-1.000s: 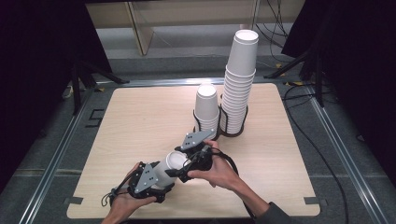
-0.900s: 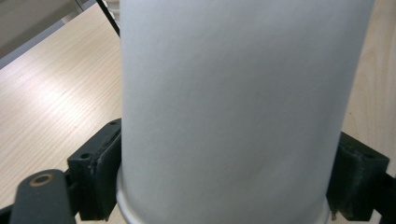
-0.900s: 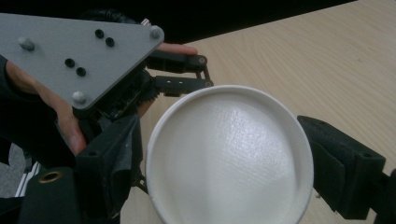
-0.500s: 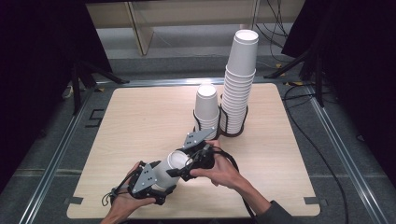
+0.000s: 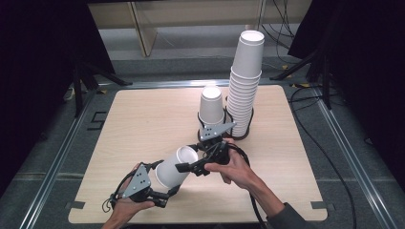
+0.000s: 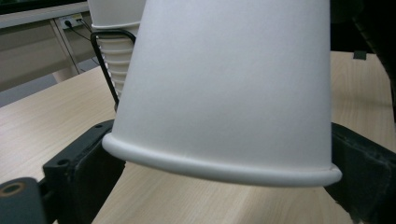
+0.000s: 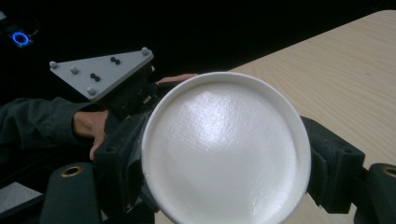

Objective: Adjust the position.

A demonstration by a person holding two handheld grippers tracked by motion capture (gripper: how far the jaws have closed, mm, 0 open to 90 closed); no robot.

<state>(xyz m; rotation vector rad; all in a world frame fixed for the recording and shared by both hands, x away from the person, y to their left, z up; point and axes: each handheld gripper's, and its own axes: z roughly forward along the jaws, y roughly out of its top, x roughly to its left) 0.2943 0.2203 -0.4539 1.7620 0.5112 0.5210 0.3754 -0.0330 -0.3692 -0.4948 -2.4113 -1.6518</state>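
Note:
A white paper cup (image 5: 172, 169) lies on its side, lifted a little above the table's near edge. My left gripper (image 5: 165, 185) is shut on it near the rolled rim (image 6: 219, 170), one jaw on each side. My right gripper (image 5: 187, 167) comes in from the right and is shut on the cup's base end. The base disc (image 7: 226, 149) faces that gripper's camera, with the black jaws pressed against both its sides. Behind the disc are the left gripper's grey plate (image 7: 100, 70) and the hand holding it.
A tall stack of white cups (image 5: 246, 86) stands in a black wire holder (image 5: 241, 135) at the table's back middle. A much shorter upturned stack (image 5: 211, 105) stands beside it on the left. The wooden tabletop (image 5: 143, 119) spreads out to the left.
The left hand has drawn slightly left and the cup's far end sits a touch higher. Both grippers keep their hold.

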